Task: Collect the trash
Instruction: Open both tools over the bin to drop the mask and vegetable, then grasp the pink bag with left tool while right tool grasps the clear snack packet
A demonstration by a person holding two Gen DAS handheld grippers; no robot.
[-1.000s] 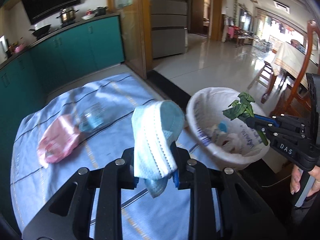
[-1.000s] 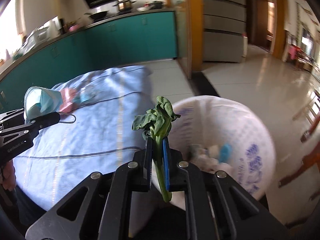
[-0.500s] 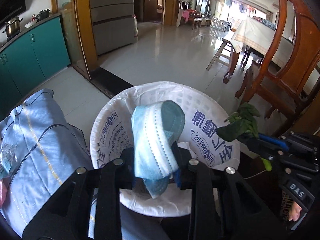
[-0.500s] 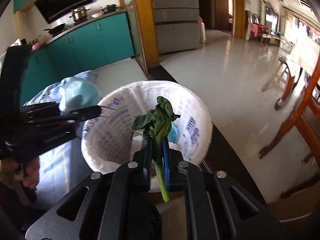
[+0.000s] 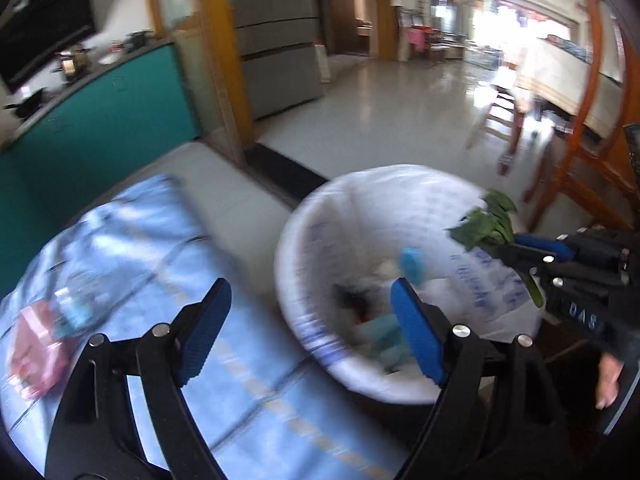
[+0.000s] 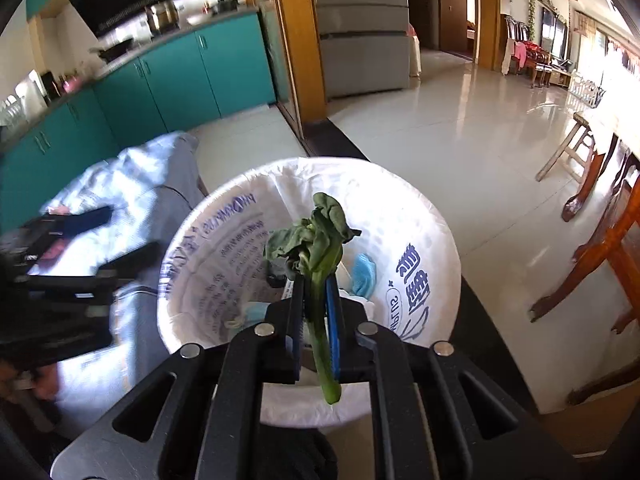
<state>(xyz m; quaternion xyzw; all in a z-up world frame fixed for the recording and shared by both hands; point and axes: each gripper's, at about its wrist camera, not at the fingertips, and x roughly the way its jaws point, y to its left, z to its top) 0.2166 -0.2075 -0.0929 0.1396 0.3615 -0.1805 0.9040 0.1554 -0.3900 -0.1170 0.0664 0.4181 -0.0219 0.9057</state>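
A: Where's the stalk (image 6: pixel 320 276)?

B: Clamped in the right gripper (image 6: pixel 316 320), leaves up, hanging over the near rim of the bin (image 6: pixel 424 208).

A: And the left gripper (image 5: pixel 308 332)?

B: Jaws wide apart, nothing between them, over the cloth's (image 5: pixel 248 392) edge next to the bin. That view is blurred.

A: So, how to drop it well?

B: I'd push forward past the rim to the bin's middle, tilt down, then part the jaws fully so the limp stem falls clear. Wrappers (image 5: pixel 44 340) wait at the cloth's far-left edge.
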